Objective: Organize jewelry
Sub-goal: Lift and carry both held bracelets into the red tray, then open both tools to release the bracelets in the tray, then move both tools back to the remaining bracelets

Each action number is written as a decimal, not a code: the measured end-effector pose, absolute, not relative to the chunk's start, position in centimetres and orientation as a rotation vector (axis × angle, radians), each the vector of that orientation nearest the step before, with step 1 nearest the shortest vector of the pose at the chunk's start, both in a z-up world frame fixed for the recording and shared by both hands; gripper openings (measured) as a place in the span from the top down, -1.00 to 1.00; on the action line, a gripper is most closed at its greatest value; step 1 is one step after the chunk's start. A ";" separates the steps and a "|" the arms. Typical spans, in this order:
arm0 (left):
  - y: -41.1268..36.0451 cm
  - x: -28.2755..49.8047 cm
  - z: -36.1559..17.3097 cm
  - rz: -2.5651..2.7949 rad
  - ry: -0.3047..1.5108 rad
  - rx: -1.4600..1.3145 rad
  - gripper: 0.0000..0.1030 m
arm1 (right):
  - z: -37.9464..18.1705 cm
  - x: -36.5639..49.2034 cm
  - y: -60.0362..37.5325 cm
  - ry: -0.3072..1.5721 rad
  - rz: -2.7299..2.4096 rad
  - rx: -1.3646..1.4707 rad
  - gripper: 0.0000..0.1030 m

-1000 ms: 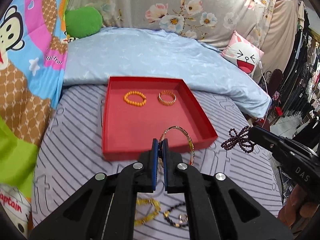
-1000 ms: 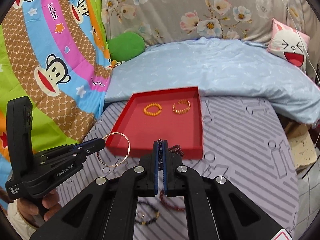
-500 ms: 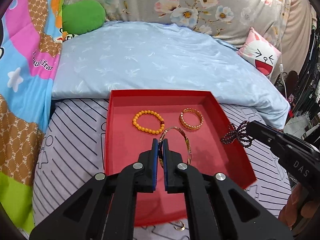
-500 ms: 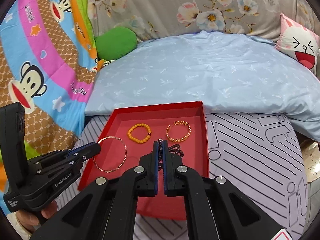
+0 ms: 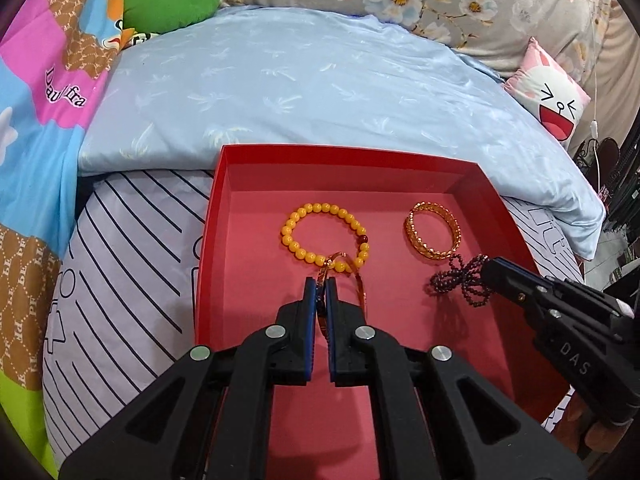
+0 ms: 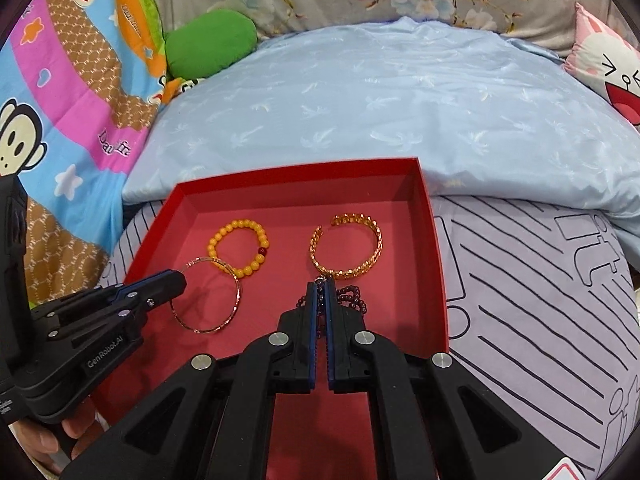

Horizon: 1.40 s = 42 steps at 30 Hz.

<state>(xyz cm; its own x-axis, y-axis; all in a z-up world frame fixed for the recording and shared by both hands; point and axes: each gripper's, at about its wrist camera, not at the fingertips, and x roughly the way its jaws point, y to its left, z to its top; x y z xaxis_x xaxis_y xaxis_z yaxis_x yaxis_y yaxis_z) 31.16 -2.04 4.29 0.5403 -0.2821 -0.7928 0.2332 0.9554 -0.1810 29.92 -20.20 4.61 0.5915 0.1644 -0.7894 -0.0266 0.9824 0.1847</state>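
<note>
- The bed (image 6: 540, 280) has a blue blanket (image 6: 380, 100) touching the far edge of the red tray (image 6: 438, 280).
- The left tongs (image 5: 320, 294) pinch a thin gold bangle (image 6: 208, 296) over the tray's left side.
- The right tongs (image 6: 319, 292) pinch a dark bead string (image 5: 460, 280) near the right wall.
- An orange bead bracelet (image 5: 324, 236) and a gold cuff (image 5: 434, 232) lie at the back; the front floor is bare.

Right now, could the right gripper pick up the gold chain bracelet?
Probably not yet: the right gripper is shut on the dark bead bracelet. The gold chain bracelet lies uncovered just ahead.
</note>
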 end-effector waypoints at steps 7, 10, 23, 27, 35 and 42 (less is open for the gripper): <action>-1.4 30.4 5.7 -0.265 0.903 -0.055 0.63 | 6.5 28.2 -21.4 0.862 0.075 0.195 0.10; -0.8 29.4 7.2 -0.257 0.865 -0.062 0.42 | 8.4 26.8 -21.8 0.824 0.078 0.205 0.10; 1.7 20.5 10.8 -0.270 0.793 -0.091 0.19 | 11.4 16.6 -23.1 0.775 0.067 0.191 0.10; 2.2 17.7 10.4 -0.261 0.800 -0.075 0.18 | 11.3 13.9 -23.1 0.784 0.066 0.195 0.10; 2.5 12.8 8.1 -0.246 0.837 -0.019 0.04 | 8.5 9.5 -22.3 0.849 0.057 0.177 0.10; 3.6 9.9 4.8 -0.220 0.915 -0.021 0.04 | 6.3 7.0 -22.2 0.906 0.052 0.185 0.10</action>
